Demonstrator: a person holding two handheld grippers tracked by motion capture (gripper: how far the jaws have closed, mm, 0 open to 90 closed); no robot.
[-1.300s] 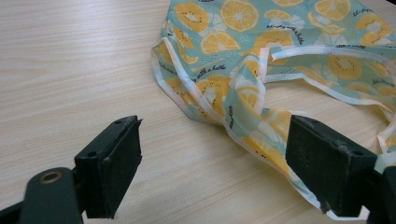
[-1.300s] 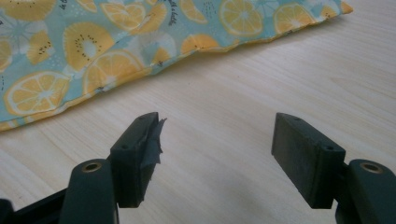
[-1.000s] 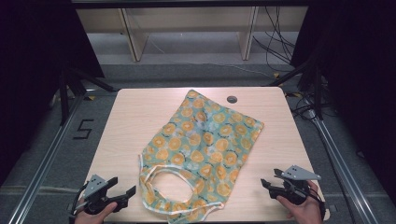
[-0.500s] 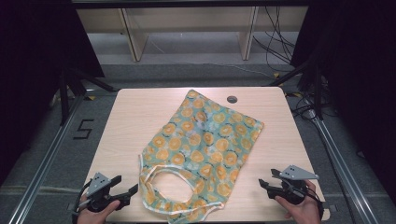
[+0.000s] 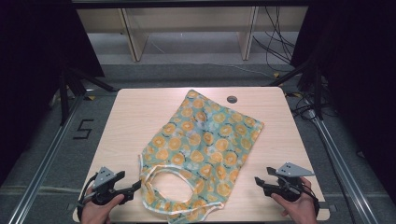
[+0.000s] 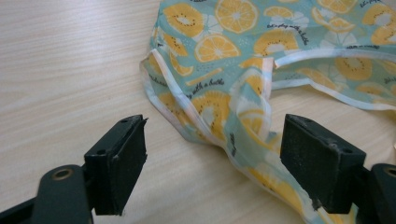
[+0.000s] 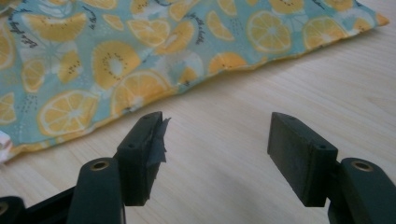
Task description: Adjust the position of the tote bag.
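Note:
A teal cloth bag (image 5: pixel 205 140) printed with orange slices lies flat across the middle of the light wooden table (image 5: pixel 135 116). Its white-trimmed handles (image 5: pixel 168 186) loop toward the near edge. My left gripper (image 5: pixel 128 183) rests at the near left, just beside the handles, and is open. In the left gripper view the bag's rumpled handle end (image 6: pixel 219 107) lies on the table ahead of the open left gripper (image 6: pixel 217 140) and reaches between its jaws. My right gripper (image 5: pixel 263 176) is open at the near right, a short way off the bag. Bare wood lies between the jaws of the right gripper (image 7: pixel 218 128), with the bag's edge (image 7: pixel 140 42) beyond.
A round cable hole (image 5: pixel 232 99) sits near the table's far edge. Metal rails (image 5: pixel 42 163) run along both sides of the table. Wooden shelf legs (image 5: pixel 133 39) and cables (image 5: pixel 275 42) lie behind. Bare tabletop stretches left and right of the bag.
Both grippers have edged slightly inward toward the bag. The bag has not moved.

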